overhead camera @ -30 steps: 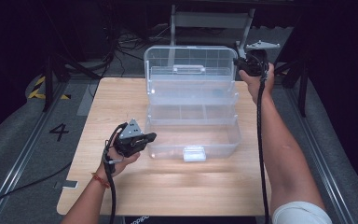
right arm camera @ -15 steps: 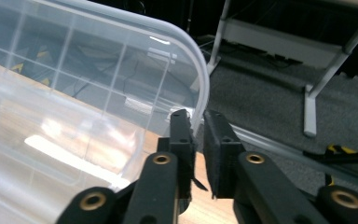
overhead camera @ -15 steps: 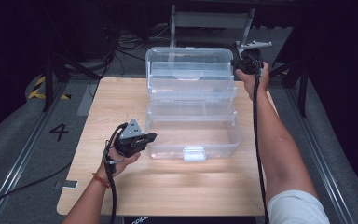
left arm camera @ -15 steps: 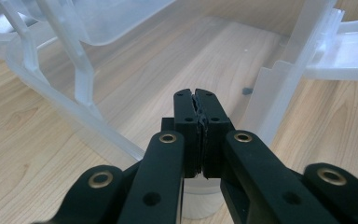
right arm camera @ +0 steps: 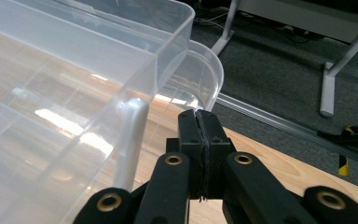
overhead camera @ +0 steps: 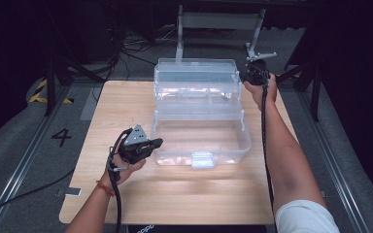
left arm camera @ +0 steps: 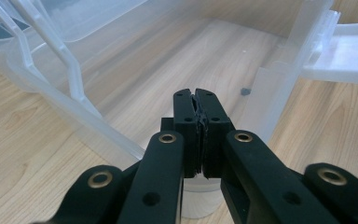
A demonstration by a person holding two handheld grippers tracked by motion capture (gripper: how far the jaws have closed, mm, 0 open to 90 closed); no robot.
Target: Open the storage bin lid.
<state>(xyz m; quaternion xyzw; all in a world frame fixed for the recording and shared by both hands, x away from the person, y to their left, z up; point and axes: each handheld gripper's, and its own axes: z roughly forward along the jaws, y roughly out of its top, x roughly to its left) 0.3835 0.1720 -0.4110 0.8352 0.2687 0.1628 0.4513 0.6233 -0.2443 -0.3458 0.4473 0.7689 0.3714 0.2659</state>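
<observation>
1. Dark studio floor with cables and metal frame legs surrounds a pale wooden counter point(overhead camera: 126, 194) in the high view. A clear plastic tiered storage box point(overhead camera: 199, 126) stands open at the counter's centre, its upper tray and lid stepped back toward 12 o'clock and its deep base toward 6 o'clock, with a front latch point(overhead camera: 202, 159) at the near wall.

2. In the same view, the left gripper point(overhead camera: 156, 142) sits at about 8 o'clock of the box, just beside the base's left near corner, likely placed to steady the base. The right gripper point(overhead camera: 250, 72) is held at about 2 o'clock, just beside the raised tier's right end, apparently placed to push or fold that tier.

3. From the left gripper view, the black fingers point(left arm camera: 186, 122) are clenched pad to pad with nothing between them. They point at the base's clear corner wall point(left arm camera: 270, 100), and wood grain shows through the empty bottom. I cannot tell whether the tips touch the plastic.

4. From the right gripper view, the fingers point(right arm camera: 189, 135) are likewise clenched on nothing. The clear upper tray point(right arm camera: 65, 84) lies toward 10 o'clock, and a hinge arm point(right arm camera: 130, 140) stands just beside the fingers. Grey carpet and a frame leg point(right arm camera: 335, 60) lie beyond the counter's edge.
</observation>
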